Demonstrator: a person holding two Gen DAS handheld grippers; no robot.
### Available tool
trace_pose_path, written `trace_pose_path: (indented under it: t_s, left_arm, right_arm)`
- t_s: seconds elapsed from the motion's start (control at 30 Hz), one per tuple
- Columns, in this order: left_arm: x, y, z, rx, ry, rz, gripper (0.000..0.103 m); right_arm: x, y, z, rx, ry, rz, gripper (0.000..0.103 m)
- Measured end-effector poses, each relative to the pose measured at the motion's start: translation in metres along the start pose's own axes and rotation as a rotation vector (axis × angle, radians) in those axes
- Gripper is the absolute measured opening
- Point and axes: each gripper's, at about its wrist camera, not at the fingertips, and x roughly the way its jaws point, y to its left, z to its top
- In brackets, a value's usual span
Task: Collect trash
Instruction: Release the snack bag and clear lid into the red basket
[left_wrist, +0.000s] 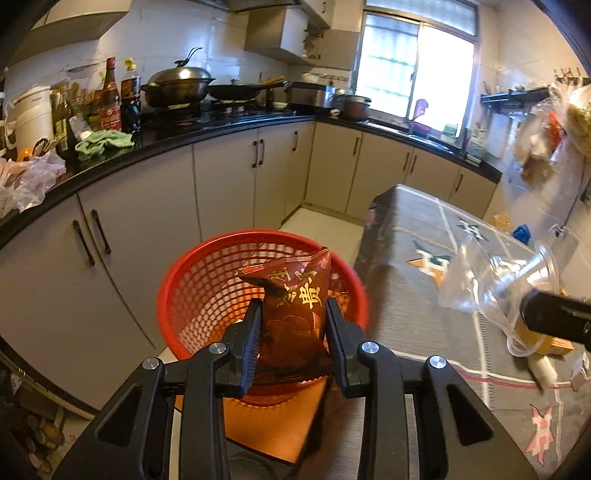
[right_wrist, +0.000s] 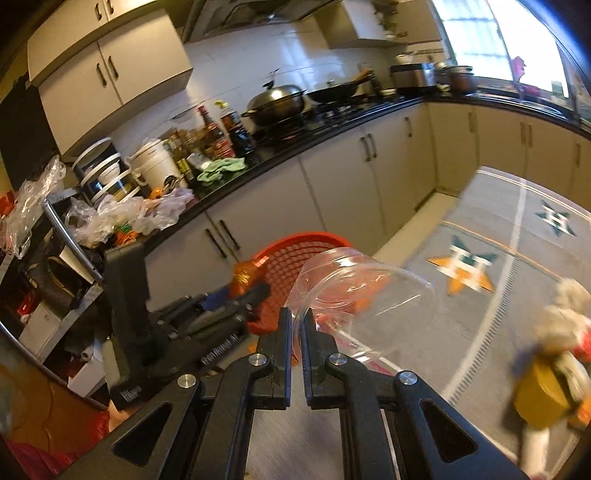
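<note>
- The clear cup (right_wrist: 354, 295) is blurred in both views; its far rim melts into the basket (right_wrist: 295, 254) behind it. Trash (right_wrist: 546, 373) right of the right fingers is smeared by motion and cannot be identified.
- The basket's near rim is hidden behind the left gripper (left_wrist: 291, 332) and the packet (left_wrist: 295, 314).
- Left gripper: fingers (left_wrist: 251, 339) part-way closed, clamped on both sides of the dark red packet, which is held upright right over the basket mouth.
- Right gripper (right_wrist: 295, 332): fingers (right_wrist: 282, 343) almost fully closed, pinching the cup's thin edge; cup body is tilted up and to the right beyond the tips, above the patterned cloth (right_wrist: 498, 314).
- In the left view the right gripper is seen at far right, cut off by the frame edge.
- Gold Chinese characters are printed on the packet, seen upside down; not readable. Small white lettering on the left gripper's body in the right view is too blurred to read.
</note>
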Motion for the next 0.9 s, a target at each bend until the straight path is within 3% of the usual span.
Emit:
trace_pose_path:
  t_s: [0.37,0.57,0.63,0.7,0.77,0.9]
  left_arm:
    - [0.032,0.032,0.003,-0.034,0.05,0.037,0.032]
    - [0.042,0.039,0.005,-0.048,0.065,0.045,0.032]
    - [0.043,0.039,0.005,-0.055,0.07,0.042,0.037]
    - [0.043,0.041,0.005,-0.063,0.065,0.039,0.05]
    - [0.043,0.04,0.006,-0.057,0.055,0.059,0.053]
    - [0.038,0.036,0.007,-0.059,0.053,0.054,0.053]
  right_arm:
    - [0.09,0.007,0.036,0.065,0.095,0.084,0.006]
    - [0.126,-0.003,0.046,0.131,0.115,0.081,0.008]
    - [0.131,-0.007,0.046,0.154,0.126,0.093,0.008]
    - [0.131,-0.008,0.045,0.158,0.13,0.096,0.018]
    - [0.125,-0.011,0.043,0.161,0.12,0.093,0.04]
    - [0.107,-0.013,0.044,0.154,0.097,0.086,0.044]
